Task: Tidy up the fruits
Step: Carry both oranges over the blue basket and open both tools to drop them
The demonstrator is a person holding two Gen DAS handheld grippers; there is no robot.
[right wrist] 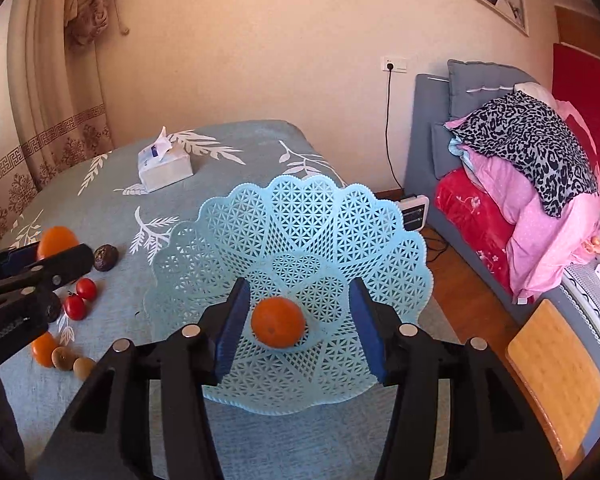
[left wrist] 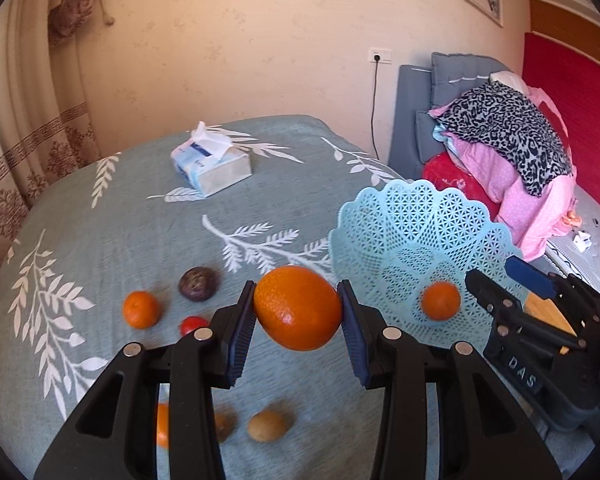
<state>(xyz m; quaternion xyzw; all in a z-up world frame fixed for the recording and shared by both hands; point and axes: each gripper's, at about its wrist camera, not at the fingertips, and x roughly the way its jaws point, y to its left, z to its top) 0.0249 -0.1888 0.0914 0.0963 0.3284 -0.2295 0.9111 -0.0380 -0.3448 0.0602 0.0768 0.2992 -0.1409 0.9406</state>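
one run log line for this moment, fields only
left gripper: shut on large orange, off the table | right gripper: open above basket | in basket: small orange

- The light-blue perforated plastic fruit basket sits on the right part of the teal leaf-patterned tablecloth, at the table's near right edge.
- One small orange tangerine lies in the basket's middle.
- The open tissue pack lies far back on the cloth, left of the basket.
- Left of the basket lie a dark wrinkled passion fruit, another tangerine to its left and two red cherry tomatoes nearer.
- Nearest, two brown round fruits lie side by side.
- A large orange is above the cloth, left of the basket, between the left gripper pads.
- A bed with piled blankets stands far right, beyond the table.
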